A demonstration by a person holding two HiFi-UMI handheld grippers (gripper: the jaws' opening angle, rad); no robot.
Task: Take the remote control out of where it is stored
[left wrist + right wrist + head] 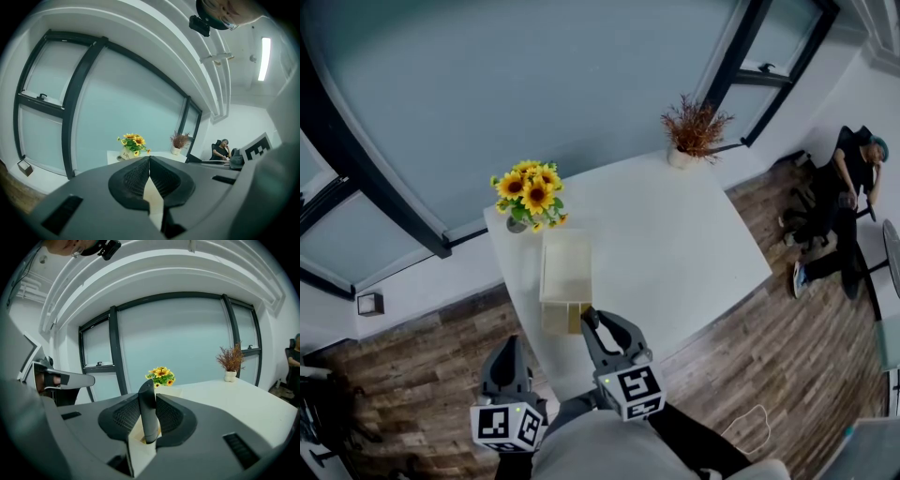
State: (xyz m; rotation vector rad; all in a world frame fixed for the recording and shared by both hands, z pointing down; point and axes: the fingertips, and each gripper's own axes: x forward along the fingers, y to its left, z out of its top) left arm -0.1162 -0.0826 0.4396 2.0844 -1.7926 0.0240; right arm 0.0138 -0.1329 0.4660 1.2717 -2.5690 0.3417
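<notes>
The right gripper (606,328) sits at the near end of a long cream wooden storage box (565,272), which lies on a white rectangular table (675,234). In the right gripper view, this gripper (147,399) has its two ribbed black pads (125,416) pressed on either side of a slim dark grey remote control (149,425). The remote stands nearly upright, with its lower end down in a slot of the cream box (140,451) and its rounded top rising above the pads.

The left gripper (508,354) hangs to the left of the right one, off the table's near edge and above the brown wood-plank floor (422,356). It touches neither the box nor the remote. In its own view the left gripper (149,161) has its pads meeting at the tips, with nothing clamped between them.

Just beyond the far end of the box stands a bunch of yellow sunflowers in a small vase (530,192). A reddish dried plant in a white pot (694,127) occupies the table's far corner by the window. A person in dark clothes (844,187) sits on a chair well off to the right
</notes>
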